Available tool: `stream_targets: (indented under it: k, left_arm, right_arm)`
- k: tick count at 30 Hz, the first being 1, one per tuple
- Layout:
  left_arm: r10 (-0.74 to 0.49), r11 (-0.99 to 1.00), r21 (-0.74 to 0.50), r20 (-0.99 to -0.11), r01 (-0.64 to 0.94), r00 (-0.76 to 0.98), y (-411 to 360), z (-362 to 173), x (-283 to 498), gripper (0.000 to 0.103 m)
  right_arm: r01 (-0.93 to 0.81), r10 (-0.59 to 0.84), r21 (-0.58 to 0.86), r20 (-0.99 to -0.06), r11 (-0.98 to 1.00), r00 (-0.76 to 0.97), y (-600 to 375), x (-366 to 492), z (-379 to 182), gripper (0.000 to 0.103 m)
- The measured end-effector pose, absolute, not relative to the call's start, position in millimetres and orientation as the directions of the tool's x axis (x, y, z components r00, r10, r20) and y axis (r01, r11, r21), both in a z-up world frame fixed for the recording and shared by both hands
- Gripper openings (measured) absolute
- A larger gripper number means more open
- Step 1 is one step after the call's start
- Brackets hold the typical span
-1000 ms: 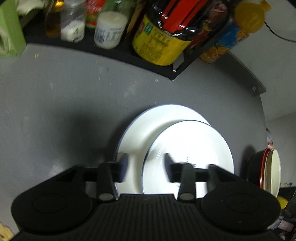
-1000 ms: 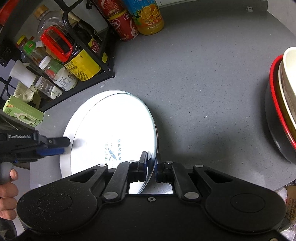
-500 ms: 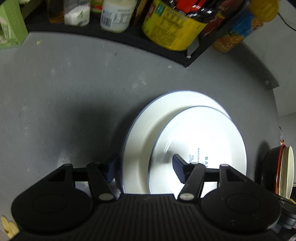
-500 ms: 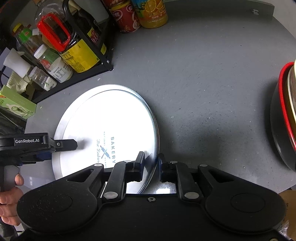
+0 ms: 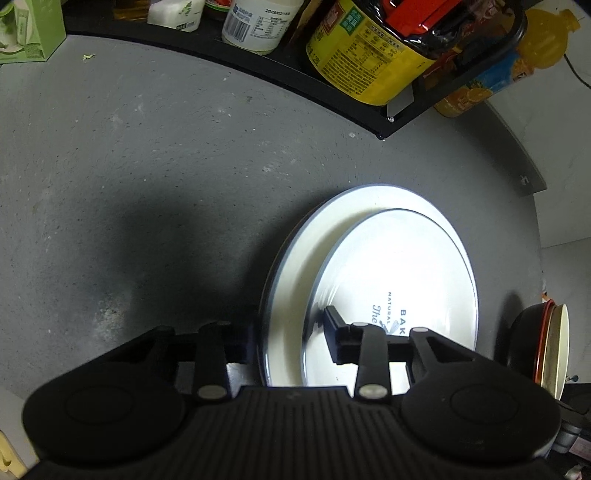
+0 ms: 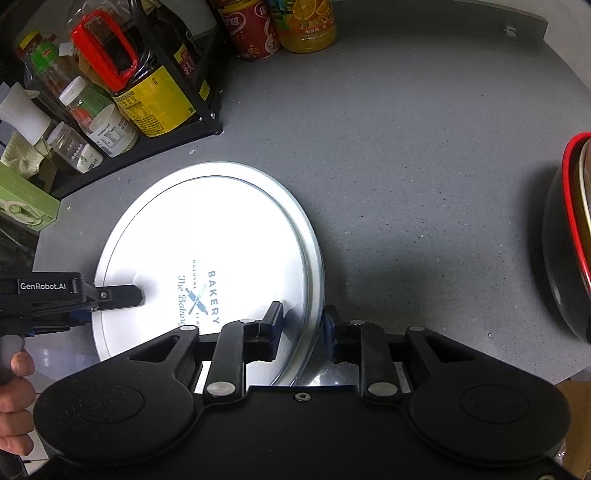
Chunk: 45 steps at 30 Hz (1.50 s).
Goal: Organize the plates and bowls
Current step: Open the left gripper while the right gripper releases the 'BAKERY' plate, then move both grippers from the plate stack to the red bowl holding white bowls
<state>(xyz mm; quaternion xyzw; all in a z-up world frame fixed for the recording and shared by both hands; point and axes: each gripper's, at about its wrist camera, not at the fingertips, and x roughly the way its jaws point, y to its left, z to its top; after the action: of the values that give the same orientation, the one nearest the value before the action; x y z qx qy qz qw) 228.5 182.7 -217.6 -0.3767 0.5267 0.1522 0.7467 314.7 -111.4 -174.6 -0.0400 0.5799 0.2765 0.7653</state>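
A white plate printed "BAKERY" (image 6: 221, 229) lies on a larger white plate (image 5: 332, 236) on the grey counter. My left gripper (image 5: 290, 339) straddles the left rims of both plates, its jaws closing with the pads still off them. One of its fingers (image 6: 118, 295) reaches over the printed plate in the right wrist view. My right gripper (image 6: 301, 325) straddles the right rim, its jaws opening and its pads clear of the rim. A stack of bowls (image 6: 565, 240), black outside with a red rim, stands at the far right and also shows as bowls (image 5: 532, 343) in the left wrist view.
A black rack (image 6: 173, 144) of bottles and jars stands at the back left, with a red can (image 6: 251, 29) and an orange juice bottle (image 6: 306, 26) beside it. A green box (image 6: 22, 206) sits left of the plates. A person's hand (image 6: 14, 398) grips the left tool.
The right gripper let go of the printed plate's rim, and the plate settled flat on the larger one. The left gripper came down over the left rims and narrowed.
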Motion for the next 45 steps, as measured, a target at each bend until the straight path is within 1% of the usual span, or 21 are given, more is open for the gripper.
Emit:
stream_targets:
  k: [5,11,14,16,21,22,23,25,28,29,30,31,32,33,35,39,41,45]
  left_arm:
    - [-0.183,0.655,-0.42,-0.895,-0.629,0.407,186.9,-216.6,225.2,0.03]
    - [-0.178,0.674,-0.399,-0.905,-0.622,0.387,185.4,-211.1,228.4,0.029]
    - [-0.162,0.682,-0.388,-0.907,-0.62,0.389,185.8,-202.9,230.9,0.033]
    - [-0.157,0.684,-0.386,-0.906,-0.619,0.392,186.0,-196.4,233.7,0.037]
    - [-0.13,0.714,-0.362,-0.91,-0.599,0.394,178.6,-176.5,235.9,0.046]
    - [-0.12,0.724,-0.351,-0.912,-0.594,0.392,175.6,-171.9,235.9,0.048]
    - [-0.113,0.734,-0.345,-0.912,-0.586,0.395,172.7,-167.6,235.8,0.05]
    - [-0.105,0.749,-0.335,-0.912,-0.571,0.397,166.9,-159.6,236.0,0.056]
    - [-0.094,0.771,-0.326,-0.908,-0.547,0.407,157.4,-147.2,235.5,0.059]
    - [-0.092,0.778,-0.321,-0.908,-0.54,0.408,153.9,-143.4,235.2,0.061]
    - [-0.091,0.783,-0.32,-0.907,-0.534,0.41,150.8,-141.2,236.7,0.064]
    - [-0.087,0.789,-0.317,-0.906,-0.527,0.415,147.3,-137.8,236.4,0.067]
    - [-0.082,0.796,-0.312,-0.905,-0.519,0.418,143.8,-136.8,238.5,0.068]
    - [-0.073,0.806,-0.303,-0.903,-0.508,0.422,139.3,-133.6,239.7,0.068]
    - [-0.058,0.82,-0.287,-0.903,-0.495,0.426,132.0,-127.3,239.0,0.069]
    - [-0.059,0.84,-0.281,-0.898,-0.464,0.436,118.7,-117.1,238.9,0.069]
    - [-0.066,0.846,-0.286,-0.894,-0.45,0.443,112.4,-112.0,241.3,0.069]
    - [-0.07,0.859,-0.283,-0.89,-0.426,0.451,101.7,-102.8,244.2,0.069]
  right_arm:
    - [-0.471,0.372,0.255,-0.911,0.844,0.175,-110.0,315.1,-174.4,0.031]
    - [-0.467,0.37,0.253,-0.912,0.847,0.177,-110.3,314.6,-171.8,0.031]
    - [-0.464,0.367,0.247,-0.911,0.851,0.188,-113.1,314.9,-165.7,0.031]
    - [-0.466,0.375,0.249,-0.905,0.849,0.201,-116.2,315.2,-158.9,0.031]
    - [-0.449,0.421,0.304,-0.887,0.84,0.188,-125.3,318.8,-146.5,0.032]
    - [-0.45,0.428,0.31,-0.884,0.838,0.187,-126.0,318.6,-144.0,0.036]
    - [-0.454,0.435,0.314,-0.88,0.834,0.192,-126.8,317.6,-140.2,0.043]
    - [-0.467,0.445,0.313,-0.871,0.827,0.206,-128.5,314.8,-132.8,0.053]
    - [-0.48,0.457,0.315,-0.863,0.819,0.214,-130.6,311.8,-125.1,0.057]
    - [-0.481,0.465,0.321,-0.859,0.816,0.216,-133.5,310.5,-122.2,0.062]
    - [-0.481,0.47,0.324,-0.855,0.815,0.219,-135.1,310.0,-120.2,0.064]
    - [-0.482,0.475,0.328,-0.851,0.813,0.223,-137.6,309.2,-117.9,0.07]
    - [-0.484,0.48,0.33,-0.847,0.811,0.229,-140.0,308.0,-115.7,0.074]
    - [-0.483,0.487,0.331,-0.84,0.81,0.241,-143.1,306.8,-112.9,0.076]
    - [-0.482,0.495,0.333,-0.829,0.81,0.261,-150.6,305.5,-107.5,0.082]
    - [-0.47,0.507,0.342,-0.813,0.814,0.287,-162.9,303.0,-98.0,0.084]
    - [-0.47,0.512,0.342,-0.805,0.814,0.301,-167.1,300.5,-94.0,0.088]
    - [-0.459,0.515,0.348,-0.798,0.817,0.312,-175.0,295.8,-88.5,0.089]
